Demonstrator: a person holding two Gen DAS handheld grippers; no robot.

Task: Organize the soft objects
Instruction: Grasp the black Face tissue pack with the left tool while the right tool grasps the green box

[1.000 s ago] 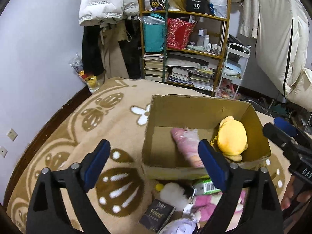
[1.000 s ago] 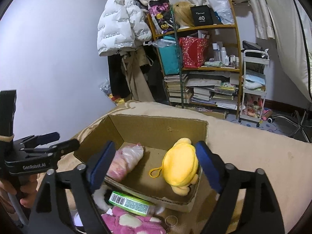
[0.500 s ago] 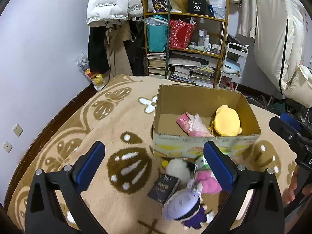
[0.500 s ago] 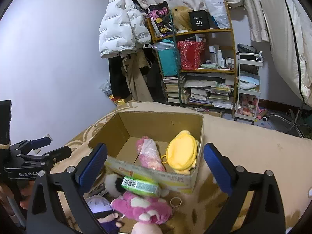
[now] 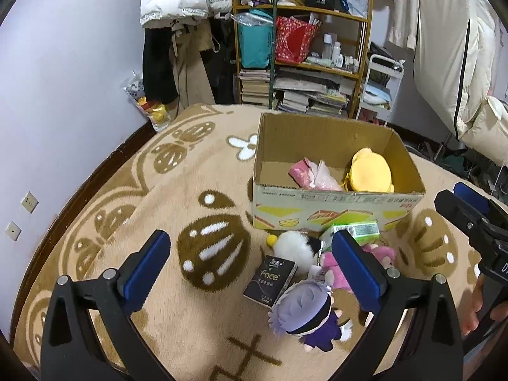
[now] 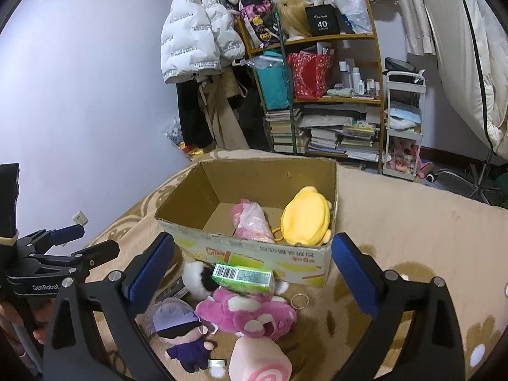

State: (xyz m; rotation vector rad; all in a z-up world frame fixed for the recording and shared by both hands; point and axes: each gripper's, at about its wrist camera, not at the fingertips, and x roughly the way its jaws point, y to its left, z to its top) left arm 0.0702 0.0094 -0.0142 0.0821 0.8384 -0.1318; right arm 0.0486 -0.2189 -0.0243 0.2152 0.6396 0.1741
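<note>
A tan blanket with brown paw and flower patterns covers the whole surface. On it, toward the far side, sits an open cardboard box; inside lie a yellow plush against the right wall and a pink toy in clear wrapping just left of it.

Against the box's near wall a small heap rests on the blanket. The magenta plush lies there with a green carton on top, and a white fluffy toy just to the left. Nearer sit a purple-haired doll, a dark "Face" packet and a pink swirl-roll plush. A metal key ring lies right of the magenta plush.

The left gripper hangs over the heap, jaws wide apart and empty. The right gripper does likewise.
</note>
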